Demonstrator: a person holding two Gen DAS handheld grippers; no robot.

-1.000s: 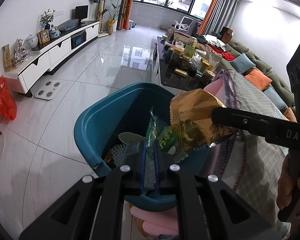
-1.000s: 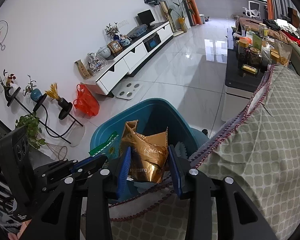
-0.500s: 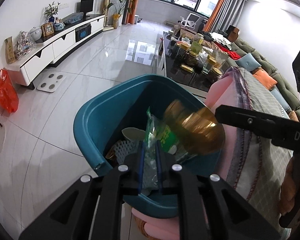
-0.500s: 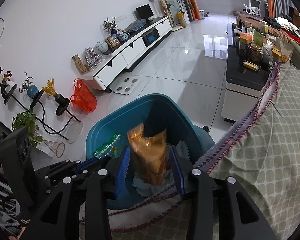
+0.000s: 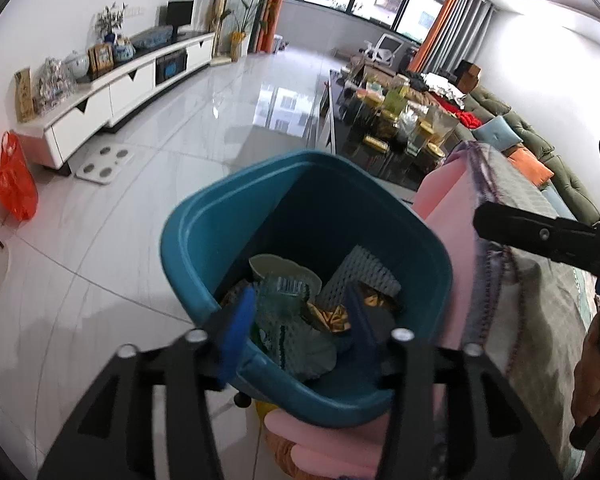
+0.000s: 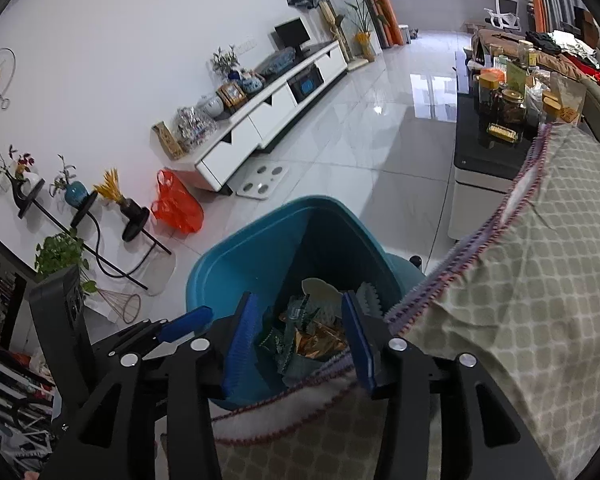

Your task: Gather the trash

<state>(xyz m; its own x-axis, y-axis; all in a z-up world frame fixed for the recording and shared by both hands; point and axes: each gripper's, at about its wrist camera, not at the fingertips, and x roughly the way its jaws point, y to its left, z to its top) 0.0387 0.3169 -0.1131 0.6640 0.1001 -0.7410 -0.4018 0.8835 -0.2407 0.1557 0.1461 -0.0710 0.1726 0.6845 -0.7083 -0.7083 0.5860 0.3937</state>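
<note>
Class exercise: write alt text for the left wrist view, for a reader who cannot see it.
The left gripper hangs open and empty over a teal bin holding a gold wrapper and other trash. A pink cushion sits beside the bin, with glossy living-room floor beyond.

I see the left gripper [image 5: 298, 320] with its jaws spread wide and nothing between the blue pads [image 5: 236, 330]; it points forward and down. The right gripper [image 6: 302, 340] is likewise spread, pads [image 6: 240, 346] apart, empty, tilted downward. In the left wrist view, one black finger of the right gripper [image 5: 540, 236] reaches in from the right edge, and the hand [image 5: 594, 364] holding it shows at lower right. In the right wrist view, the left gripper [image 6: 180, 324] sits at lower left, just beside the right one.
</note>
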